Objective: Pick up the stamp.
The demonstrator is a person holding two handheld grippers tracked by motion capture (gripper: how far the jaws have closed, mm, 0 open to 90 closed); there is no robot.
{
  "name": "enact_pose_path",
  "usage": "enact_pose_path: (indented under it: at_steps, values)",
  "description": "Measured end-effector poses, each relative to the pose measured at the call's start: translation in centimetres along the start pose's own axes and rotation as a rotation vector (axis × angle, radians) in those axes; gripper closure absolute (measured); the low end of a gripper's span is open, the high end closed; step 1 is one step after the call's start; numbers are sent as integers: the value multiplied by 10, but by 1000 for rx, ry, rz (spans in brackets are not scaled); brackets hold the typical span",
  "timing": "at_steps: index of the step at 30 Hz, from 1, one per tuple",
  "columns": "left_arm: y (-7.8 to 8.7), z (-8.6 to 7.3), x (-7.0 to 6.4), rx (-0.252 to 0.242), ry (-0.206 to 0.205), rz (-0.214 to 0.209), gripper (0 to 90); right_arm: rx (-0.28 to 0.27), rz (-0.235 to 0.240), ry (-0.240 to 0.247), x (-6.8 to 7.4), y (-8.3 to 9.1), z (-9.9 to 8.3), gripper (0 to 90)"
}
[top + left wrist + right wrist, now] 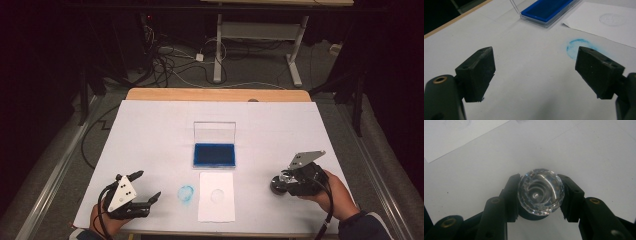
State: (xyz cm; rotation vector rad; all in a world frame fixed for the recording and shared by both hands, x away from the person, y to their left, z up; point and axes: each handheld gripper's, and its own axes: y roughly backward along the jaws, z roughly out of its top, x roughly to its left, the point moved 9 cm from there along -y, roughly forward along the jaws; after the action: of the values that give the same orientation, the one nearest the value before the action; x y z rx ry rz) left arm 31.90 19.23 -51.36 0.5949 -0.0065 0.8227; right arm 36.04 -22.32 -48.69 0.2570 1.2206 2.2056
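The right gripper (pixel 540 195) clenched a faceted clear-glass round stamp (pixel 541 191); the left gripper (pixel 534 72) gaped empty. Inking likely needed a level press onto the blue rectangular pad (pixel 214 154).

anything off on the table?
Yes: a smudged blue ink ring sits directly on the white table cover, left of the white paper sheet, which carries only a faint round imprint.

high view looks down; both gripper views skim close, sharing the paper sheet (pixel 216 196).
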Motion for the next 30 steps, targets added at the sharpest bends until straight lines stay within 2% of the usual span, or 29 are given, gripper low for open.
enact_pose_path:
  at_steps: [3, 6, 8, 17, 30]
  values:
    - [0, 0, 0, 2, 0, 0, 156, -19, 0, -4, 1, 2, 1, 562]
    - [-1, -1, 0, 6, 0, -1, 156, -61, 6, -6, 3, 5, 2, 562]
    - [-1, -2, -1, 14, 9, -6, 156, -59, 3, 0, 3, 5, 1, 562]
    - [-1, -1, -1, 9, -7, -5, 156, -69, -1, 8, 4, 6, 1, 563]
    - [-2, -3, -2, 23, -1, -16, 155, -92, 10, 20, 8, 8, 2, 563]
